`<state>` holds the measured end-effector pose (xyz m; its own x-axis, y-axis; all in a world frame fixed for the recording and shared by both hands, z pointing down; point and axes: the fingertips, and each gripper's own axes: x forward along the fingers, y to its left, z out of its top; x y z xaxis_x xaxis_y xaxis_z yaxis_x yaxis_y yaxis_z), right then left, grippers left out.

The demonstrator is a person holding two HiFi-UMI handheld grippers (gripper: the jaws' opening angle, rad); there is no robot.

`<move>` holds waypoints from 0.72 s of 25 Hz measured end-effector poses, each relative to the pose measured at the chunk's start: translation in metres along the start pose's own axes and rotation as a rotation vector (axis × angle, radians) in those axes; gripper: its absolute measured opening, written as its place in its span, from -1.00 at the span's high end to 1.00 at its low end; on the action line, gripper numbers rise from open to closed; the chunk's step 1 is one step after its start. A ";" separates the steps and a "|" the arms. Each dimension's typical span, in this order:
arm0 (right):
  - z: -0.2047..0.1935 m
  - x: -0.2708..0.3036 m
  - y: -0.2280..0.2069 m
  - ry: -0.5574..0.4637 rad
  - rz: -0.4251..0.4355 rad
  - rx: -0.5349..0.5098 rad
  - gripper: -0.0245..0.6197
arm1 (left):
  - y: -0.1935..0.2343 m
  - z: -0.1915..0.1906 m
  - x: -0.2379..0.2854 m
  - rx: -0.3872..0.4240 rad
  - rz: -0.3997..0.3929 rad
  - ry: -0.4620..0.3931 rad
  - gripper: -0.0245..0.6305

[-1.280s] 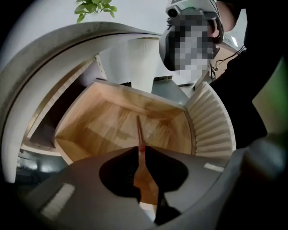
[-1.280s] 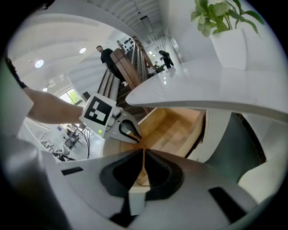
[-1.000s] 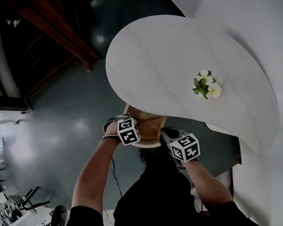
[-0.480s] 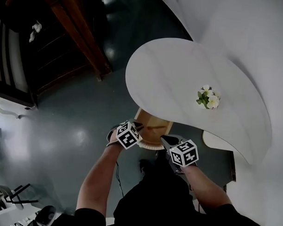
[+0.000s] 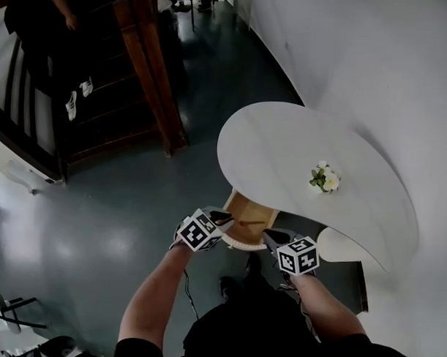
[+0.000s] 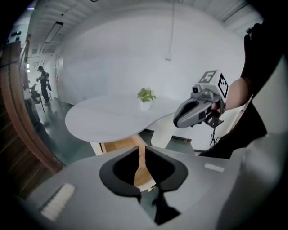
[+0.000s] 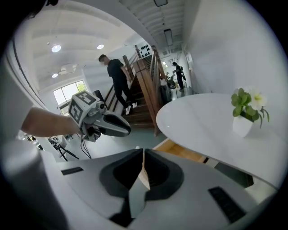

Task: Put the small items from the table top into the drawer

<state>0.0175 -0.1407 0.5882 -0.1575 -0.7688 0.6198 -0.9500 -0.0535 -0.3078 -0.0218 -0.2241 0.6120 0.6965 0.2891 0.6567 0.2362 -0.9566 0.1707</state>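
A white rounded table [image 5: 283, 147] carries one small white pot of flowers [image 5: 324, 177]. Under its near edge a wooden drawer [image 5: 248, 215] stands pulled out; I cannot see what lies inside. My left gripper [image 5: 221, 216] hovers at the drawer's left front corner, jaws together with nothing between them. My right gripper [image 5: 271, 236] hangs at the right front corner, also shut and empty. In the left gripper view the drawer [image 6: 119, 144] shows past the left gripper [image 6: 141, 150], with the pot [image 6: 145, 101] beyond. The right gripper view has the right gripper [image 7: 143, 152], the drawer [image 7: 180, 150] and the pot [image 7: 245, 117].
A lower white round surface [image 5: 346, 244] juts out under the table's right end. A dark wooden staircase [image 5: 147, 69] rises at the far left, with a person [image 7: 118, 76] on it. A white wall [image 5: 374, 62] runs behind the table. The floor [image 5: 97, 228] is dark green.
The head view has pulled back and tilted up, so the table and drawer look smaller and the stairs show. Both grippers stay shut at the drawer's front.
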 end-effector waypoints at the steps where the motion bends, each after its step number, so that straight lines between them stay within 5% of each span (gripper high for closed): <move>1: 0.001 -0.004 0.004 -0.004 -0.003 0.004 0.93 | -0.004 0.006 -0.009 -0.019 -0.005 -0.037 0.76; 5: 0.003 -0.018 0.013 -0.021 -0.012 0.015 0.93 | -0.011 0.020 -0.037 -0.059 0.013 -0.151 0.76; 18: 0.052 -0.043 0.020 -0.178 0.046 -0.031 0.93 | -0.016 0.035 -0.118 -0.129 0.335 -0.321 0.76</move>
<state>0.0190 -0.1420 0.5176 -0.1532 -0.8705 0.4677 -0.9513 0.0019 -0.3082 -0.0837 -0.2413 0.5059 0.8987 -0.0586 0.4346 -0.1090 -0.9898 0.0918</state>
